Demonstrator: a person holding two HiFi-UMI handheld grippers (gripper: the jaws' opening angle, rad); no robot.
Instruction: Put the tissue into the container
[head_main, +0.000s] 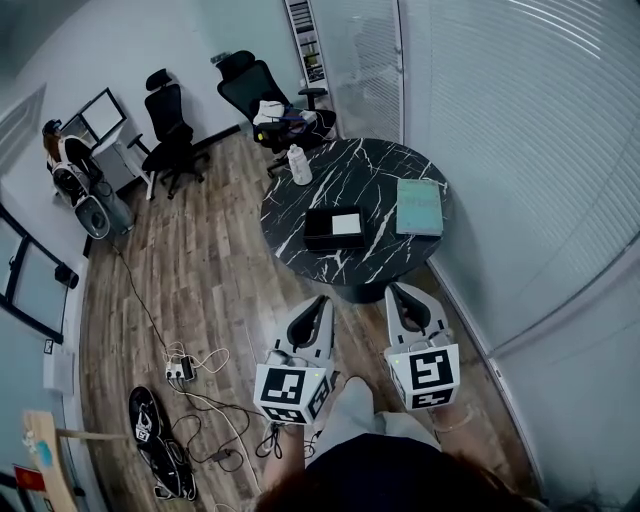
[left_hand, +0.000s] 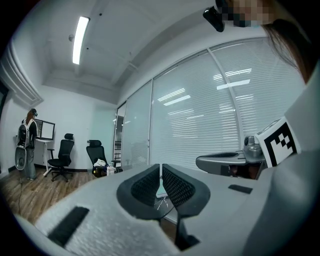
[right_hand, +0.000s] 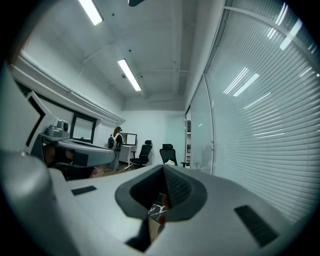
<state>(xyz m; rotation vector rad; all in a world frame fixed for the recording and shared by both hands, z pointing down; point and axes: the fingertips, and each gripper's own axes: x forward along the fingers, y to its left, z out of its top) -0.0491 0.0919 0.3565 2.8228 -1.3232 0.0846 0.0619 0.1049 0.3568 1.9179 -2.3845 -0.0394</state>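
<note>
Both claws are clenched with nothing between their pads. My left claw (head_main: 321, 300) and my right claw (head_main: 393, 291) sit side by side, pointing level toward the round black marbled desk (head_main: 385, 165), with their tips near its closest edge. On the desk, just ahead of the left claw and apart from it, sits the black container (head_main: 316, 232). The white tissue (head_main: 346, 224) shows against the container's right part, but I cannot tell whether it lies inside or on top. Ahead of the right claw lies a green book (head_main: 419, 206). Farther off, past the container, stands a bottle (head_main: 299, 166).
</note>
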